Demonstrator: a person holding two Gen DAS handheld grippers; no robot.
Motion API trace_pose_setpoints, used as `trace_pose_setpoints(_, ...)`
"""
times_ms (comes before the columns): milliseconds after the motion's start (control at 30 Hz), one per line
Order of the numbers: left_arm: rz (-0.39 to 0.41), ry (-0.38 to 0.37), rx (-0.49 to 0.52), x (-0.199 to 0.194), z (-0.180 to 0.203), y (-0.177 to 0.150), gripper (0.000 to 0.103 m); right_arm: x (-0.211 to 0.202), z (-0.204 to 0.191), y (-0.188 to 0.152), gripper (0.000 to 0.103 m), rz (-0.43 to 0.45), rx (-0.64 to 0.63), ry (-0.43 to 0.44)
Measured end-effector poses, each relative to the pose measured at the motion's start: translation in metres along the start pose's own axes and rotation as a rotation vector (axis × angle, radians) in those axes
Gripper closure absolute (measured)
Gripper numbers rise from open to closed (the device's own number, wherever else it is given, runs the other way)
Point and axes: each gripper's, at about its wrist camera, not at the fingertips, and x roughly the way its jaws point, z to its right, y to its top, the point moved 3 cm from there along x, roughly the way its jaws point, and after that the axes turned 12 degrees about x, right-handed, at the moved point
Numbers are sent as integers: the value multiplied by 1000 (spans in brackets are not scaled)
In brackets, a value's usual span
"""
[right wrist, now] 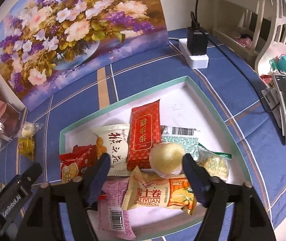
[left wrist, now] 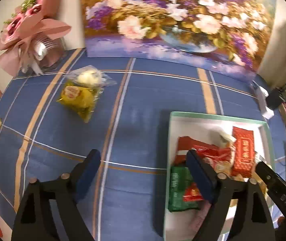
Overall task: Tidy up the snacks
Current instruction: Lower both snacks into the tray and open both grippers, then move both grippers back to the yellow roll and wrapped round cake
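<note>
A white tray with a green rim [left wrist: 213, 115] [right wrist: 122, 100] sits on the blue plaid tablecloth and holds several snack packets: red [right wrist: 145, 134], white [right wrist: 116, 146], orange-yellow [right wrist: 159, 194], pink [right wrist: 112, 210]. My right gripper [right wrist: 146, 157] hangs open over the tray. A round pale bun in clear wrap [right wrist: 167, 158] lies between its fingers, close to the right one and not pinched. My left gripper [left wrist: 143, 154] is open over bare cloth at the tray's left edge, with nothing in it. A yellow packet [left wrist: 78, 98] and a wrapped white bun [left wrist: 88, 76] lie further off on the cloth.
A flower painting [right wrist: 72, 30] leans on the wall behind the table. A pink bouquet [left wrist: 26, 26] stands at the back left. A white power strip with a black adapter [right wrist: 196, 46] sits behind the tray, and a phone on a stand [right wrist: 285, 104] is at the right.
</note>
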Motion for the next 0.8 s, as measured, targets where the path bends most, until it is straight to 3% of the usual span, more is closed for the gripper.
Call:
trace_pose_setpoints(133,17,50,-15,0,-13,0,9,1,-3,-2,21,1,-13,0)
trace_pose_setpoints(167,19,67,-20,1,-17,0,4,2,-4,-2,20,1,-15,2)
trace_pose_setpoints(200,20,78,-22,1,-19,0,0,2,-4,-3,17,-1,-17,4)
trace_pose_setpoints(267,24,102,-24,1,-23,0,0,2,-6,-3,0,1,-17,18)
trace_pose_setpoints(633,14,124,-38,-1,-41,1,0,2,-13,-7,0,2,-36,43)
trace_pose_setpoints(800,4,208,-29,-6,-46,3,0,-1,-18,-7,0,13,-48,51)
